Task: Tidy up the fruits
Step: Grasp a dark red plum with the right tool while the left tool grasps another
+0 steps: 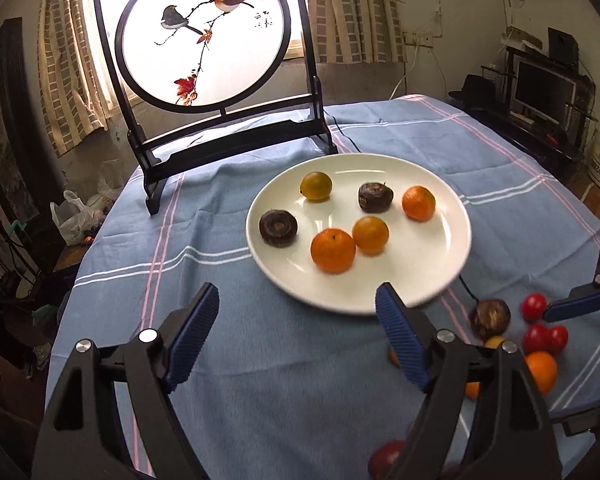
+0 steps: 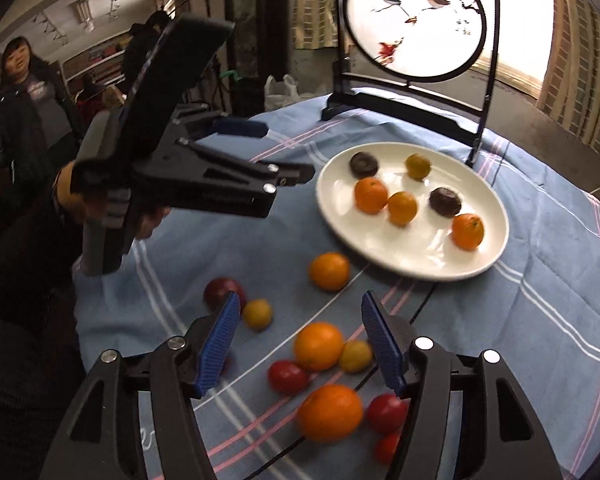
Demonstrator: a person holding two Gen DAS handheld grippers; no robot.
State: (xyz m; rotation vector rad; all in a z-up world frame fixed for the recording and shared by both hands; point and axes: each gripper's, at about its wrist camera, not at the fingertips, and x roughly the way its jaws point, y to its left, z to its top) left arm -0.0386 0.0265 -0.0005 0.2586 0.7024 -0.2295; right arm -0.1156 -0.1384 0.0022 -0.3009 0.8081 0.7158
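Note:
A white plate [image 1: 428, 276] [image 2: 396, 260] on the blue tablecloth holds several fruits: oranges [image 1: 333, 250], yellow fruits [image 1: 316, 186] and dark brown ones [image 1: 278, 228]. Loose oranges [image 2: 318, 345], red tomatoes [image 2: 287, 376], yellow fruits [image 2: 257, 313] and a dark red fruit [image 2: 222, 291] lie on the cloth in front of the plate. My left gripper [image 1: 296, 332] is open and empty, just short of the plate's near rim; it also shows in the right wrist view [image 2: 276, 152]. My right gripper [image 2: 296, 340] is open and empty above the loose fruits.
A dark-framed round bird screen [image 1: 204, 36] [image 2: 416, 20] stands on the table behind the plate. A thin black cable [image 1: 466, 288] runs across the cloth. A person [image 2: 24, 96] stands beyond the table at the left. Shelves with electronics [image 1: 544, 92] stand at the right.

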